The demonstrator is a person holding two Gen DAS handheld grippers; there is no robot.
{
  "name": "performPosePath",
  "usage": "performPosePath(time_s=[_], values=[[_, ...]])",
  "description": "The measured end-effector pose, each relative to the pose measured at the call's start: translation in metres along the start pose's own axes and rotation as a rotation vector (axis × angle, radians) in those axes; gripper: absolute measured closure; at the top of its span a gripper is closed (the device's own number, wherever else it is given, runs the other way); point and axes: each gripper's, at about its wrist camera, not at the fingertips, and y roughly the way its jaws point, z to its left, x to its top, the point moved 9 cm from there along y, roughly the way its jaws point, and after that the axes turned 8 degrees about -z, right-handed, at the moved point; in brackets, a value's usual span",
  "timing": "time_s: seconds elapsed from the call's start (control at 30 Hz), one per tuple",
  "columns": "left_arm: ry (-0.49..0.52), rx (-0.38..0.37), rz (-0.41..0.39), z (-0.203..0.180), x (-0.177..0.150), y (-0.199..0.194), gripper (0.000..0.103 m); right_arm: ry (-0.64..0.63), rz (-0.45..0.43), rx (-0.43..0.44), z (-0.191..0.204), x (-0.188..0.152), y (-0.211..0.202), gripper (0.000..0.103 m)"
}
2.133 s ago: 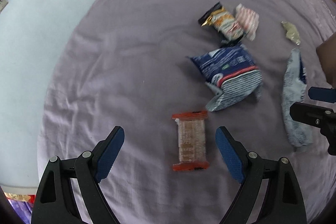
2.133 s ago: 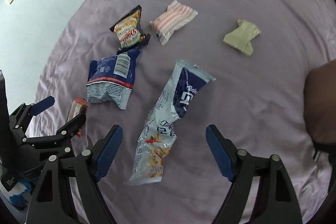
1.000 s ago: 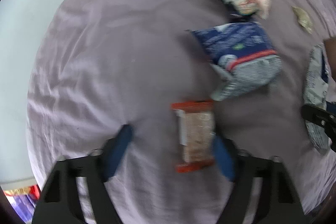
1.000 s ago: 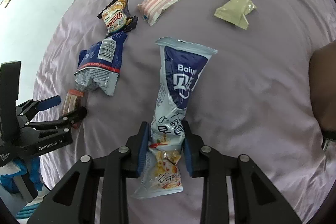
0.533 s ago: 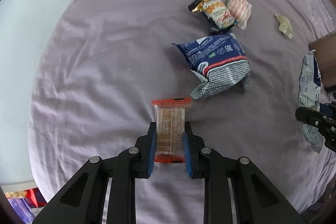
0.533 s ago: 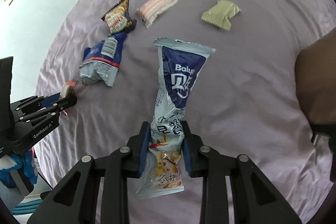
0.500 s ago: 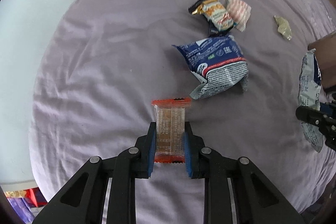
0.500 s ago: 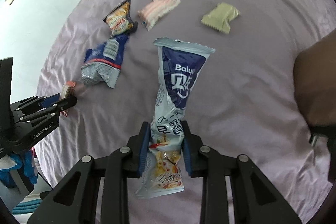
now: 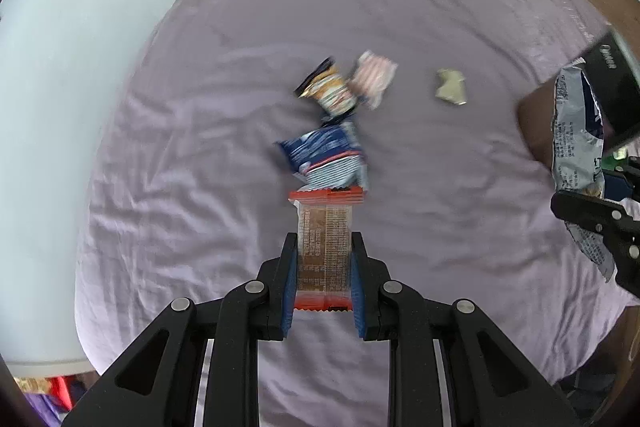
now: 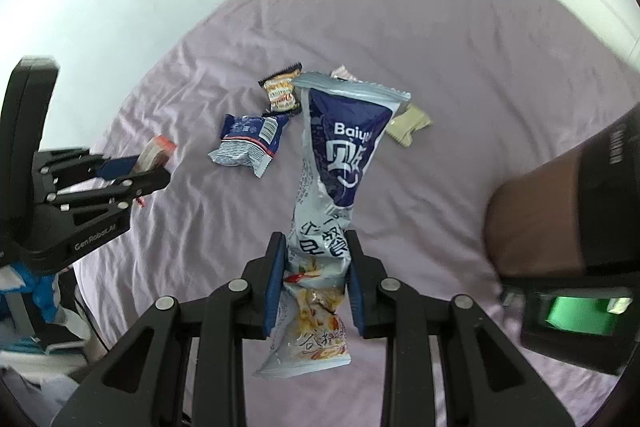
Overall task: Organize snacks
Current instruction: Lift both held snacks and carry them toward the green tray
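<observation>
- The left gripper (image 9: 323, 275) has its jaws pinching a small clear-wrapped brown biscuit bar with red crimped ends (image 9: 325, 251); it's clamped at the lower half, top end sticking out forward.
- The right gripper (image 10: 316, 277) squeezes a long silver-and-navy foil snack bag (image 10: 338, 187) around its crumpled middle.
- Both packs hang above the lilac bedsheet (image 9: 200, 187), where four small packets lie.

The left gripper (image 9: 324, 269) is pointed steeply downward, its jaws clamped on a red-ended cracker pack (image 9: 325, 251). The right gripper (image 10: 316, 277) is likewise angled down, its jaws pressed on a long blue-and-silver snack bag (image 10: 340, 163). A forearm (image 10: 532, 223) is seen at the right.
</observation>
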Motion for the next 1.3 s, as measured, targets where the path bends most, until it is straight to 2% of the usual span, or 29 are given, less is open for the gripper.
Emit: performPosePath(time_s=[0.2,0.57,0.87,1.3], values=[[0.041,-0.015,-0.048,-0.031,0.016,-0.026,0.084,-0.059,-0.059,-0.047,-0.004,-0.004,-0.049,0.103],[0.135,-0.078,-0.097,-0.100,0.032,-0.061,0.084,-0.056,-0.149,-0.169,-0.035,-0.022,-0.130,0.103],[0.232,-0.157,-0.153,-0.162,0.055,-0.088,0.084,-0.008,-0.237,-0.257,-0.064,-0.024,-0.188,0.103],[0.317,-0.260,-0.212,-0.233,0.088,-0.110,0.084,0.102,-0.307,-0.372,-0.114,-0.031,-0.241,0.103]])
